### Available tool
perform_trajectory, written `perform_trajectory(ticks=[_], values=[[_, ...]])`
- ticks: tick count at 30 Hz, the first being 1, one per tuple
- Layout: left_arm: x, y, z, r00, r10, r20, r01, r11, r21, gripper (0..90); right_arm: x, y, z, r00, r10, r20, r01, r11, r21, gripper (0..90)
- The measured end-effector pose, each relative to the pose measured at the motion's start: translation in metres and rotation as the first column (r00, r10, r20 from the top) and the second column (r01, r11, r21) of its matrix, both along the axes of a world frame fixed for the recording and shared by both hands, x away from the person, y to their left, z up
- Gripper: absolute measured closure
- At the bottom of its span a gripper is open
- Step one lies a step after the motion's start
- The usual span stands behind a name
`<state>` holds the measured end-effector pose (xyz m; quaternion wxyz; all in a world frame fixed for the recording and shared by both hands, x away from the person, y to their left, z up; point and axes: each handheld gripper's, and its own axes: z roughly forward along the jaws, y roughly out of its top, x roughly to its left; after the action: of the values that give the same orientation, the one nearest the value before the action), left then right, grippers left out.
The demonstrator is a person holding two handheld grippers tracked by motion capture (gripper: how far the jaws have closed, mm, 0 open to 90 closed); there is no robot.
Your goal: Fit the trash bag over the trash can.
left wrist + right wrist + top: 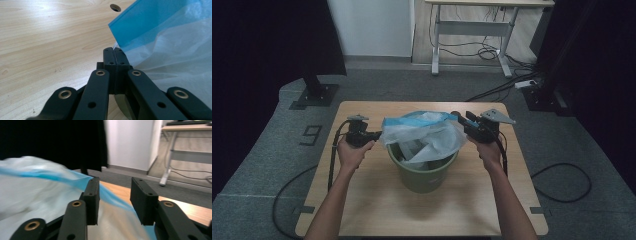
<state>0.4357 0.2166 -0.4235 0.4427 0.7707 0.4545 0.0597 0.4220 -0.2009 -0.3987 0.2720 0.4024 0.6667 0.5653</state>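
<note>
A green bin [422,176] stands at the middle of the wooden table [372,200]. A thin white plastic bag with a blue hem [422,132] is draped over its mouth. My left gripper [374,135] is at the bag's left edge; in the left gripper view its jaws [115,50] are pressed together where the blue hem [140,22] meets their tips. My right gripper [459,118] is at the bag's right edge. In the right gripper view its jaws [113,192] stand apart, and the bag [32,192] with its blue hem runs between them, untouched by the pads.
A round hole [115,7] is in the tabletop beyond the left gripper. Behind the table, a white-legged desk [472,30] with cables under it, and a black stand base [314,92] at the left. Black cables lie on the grey floor [562,175].
</note>
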Motion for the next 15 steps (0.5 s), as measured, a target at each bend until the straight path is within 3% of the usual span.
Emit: perform_trajectory(ticks=[4, 9, 15], values=[[0.0, 0.001, -0.001, 1.0, 0.002, -0.003, -0.002, 1.0, -0.003, 90.0, -0.012, 0.005, 0.003, 0.997, 0.077, 0.008, -0.077, 0.9963, -0.037, 53.1], [-0.001, 0.0, 0.001, 1.0, 0.002, -0.001, -0.002, 1.0, -0.003, 90.0, -0.023, 0.018, 0.01, 0.9834, 0.178, 0.031, -0.177, 0.983, -0.049, 49.4], [-0.001, -0.001, 0.003, 1.0, 0.0, 0.003, 0.0, 1.0, -0.003, 90.0, -0.026, 0.031, 0.018, 0.9716, 0.232, 0.049, -0.228, 0.971, -0.073, 47.2]])
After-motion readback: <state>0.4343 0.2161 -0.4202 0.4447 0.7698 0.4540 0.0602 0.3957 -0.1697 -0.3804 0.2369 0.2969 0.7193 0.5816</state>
